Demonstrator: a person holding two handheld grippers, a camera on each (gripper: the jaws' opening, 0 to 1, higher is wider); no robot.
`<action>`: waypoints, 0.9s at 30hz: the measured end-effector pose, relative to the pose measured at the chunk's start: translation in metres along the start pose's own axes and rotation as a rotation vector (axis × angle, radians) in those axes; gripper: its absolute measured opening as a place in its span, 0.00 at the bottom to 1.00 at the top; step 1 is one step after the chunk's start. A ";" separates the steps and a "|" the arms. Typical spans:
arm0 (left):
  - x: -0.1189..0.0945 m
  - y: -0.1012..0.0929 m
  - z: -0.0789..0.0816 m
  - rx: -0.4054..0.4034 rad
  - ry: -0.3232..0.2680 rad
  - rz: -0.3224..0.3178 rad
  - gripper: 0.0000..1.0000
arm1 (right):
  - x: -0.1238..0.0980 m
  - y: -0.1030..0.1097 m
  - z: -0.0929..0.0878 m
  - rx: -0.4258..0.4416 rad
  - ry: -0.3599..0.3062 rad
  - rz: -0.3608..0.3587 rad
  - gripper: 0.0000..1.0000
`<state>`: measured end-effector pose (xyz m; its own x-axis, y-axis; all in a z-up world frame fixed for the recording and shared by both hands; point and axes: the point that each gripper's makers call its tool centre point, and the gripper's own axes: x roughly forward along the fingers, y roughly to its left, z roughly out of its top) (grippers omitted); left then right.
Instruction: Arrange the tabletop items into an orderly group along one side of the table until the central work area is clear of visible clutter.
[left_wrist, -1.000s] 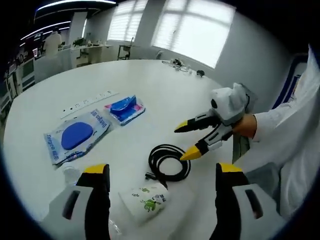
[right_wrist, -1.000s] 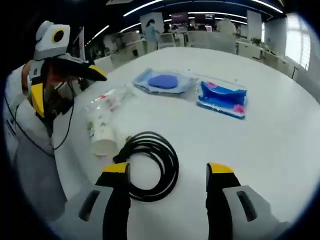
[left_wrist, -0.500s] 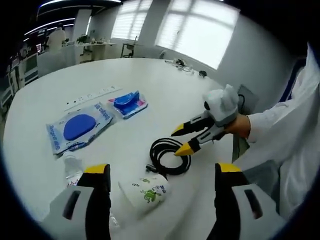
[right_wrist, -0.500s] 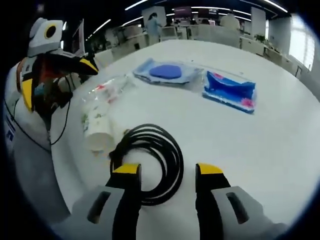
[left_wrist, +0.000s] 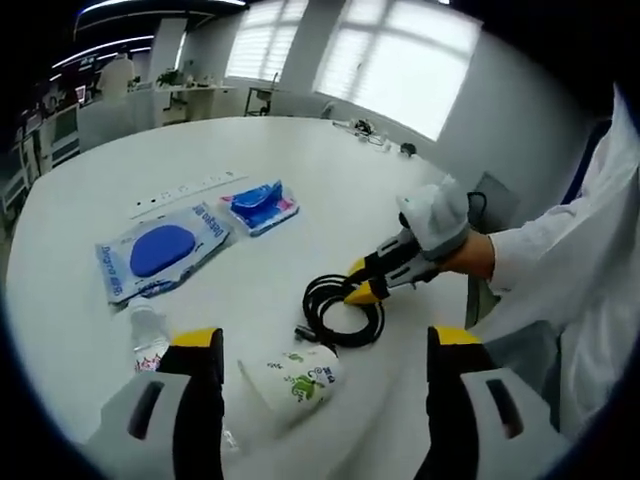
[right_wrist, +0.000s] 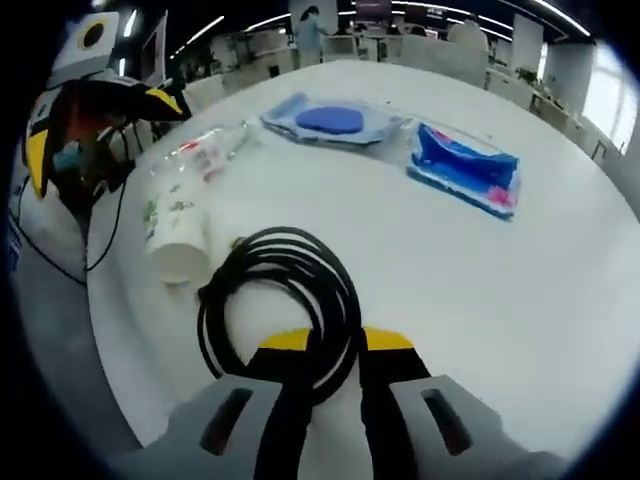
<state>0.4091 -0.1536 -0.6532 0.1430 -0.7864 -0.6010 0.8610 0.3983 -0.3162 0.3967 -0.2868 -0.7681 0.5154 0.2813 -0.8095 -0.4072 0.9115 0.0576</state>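
While left gripper (left_wrist: 318, 368) hangs wide open over paper cup (left_wrist: 296, 380), right gripper (right_wrist: 336, 342) has narrowed from wide to pinched on black cable coil (right_wrist: 283, 305) near desk's (right_wrist: 540, 300) near edge. Grasp looks made; lift and carry likely next. Blue disc pack (left_wrist: 160, 253), blue pouch (left_wrist: 260, 205), bottle (left_wrist: 148, 335) untouched, mid-desk.

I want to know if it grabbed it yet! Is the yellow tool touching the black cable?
Touching. In the right gripper view, the right tool has its yellow tips closed on a strand of the coiled black cable, with no gap showing on either side.
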 end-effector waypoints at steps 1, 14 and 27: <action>0.000 0.000 0.000 0.000 0.000 0.000 0.85 | 0.000 0.000 0.000 -0.012 0.003 -0.004 0.12; 0.000 0.001 -0.001 -0.014 -0.009 0.007 0.84 | -0.001 -0.002 0.001 0.042 -0.037 0.002 0.03; 0.001 0.000 -0.003 -0.020 -0.007 0.009 0.83 | -0.006 -0.003 0.011 0.120 -0.100 0.042 0.00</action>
<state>0.4079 -0.1527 -0.6563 0.1546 -0.7861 -0.5985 0.8499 0.4147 -0.3251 0.4038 -0.2880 -0.7570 0.5745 0.3426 -0.7433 -0.3398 0.9260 0.1642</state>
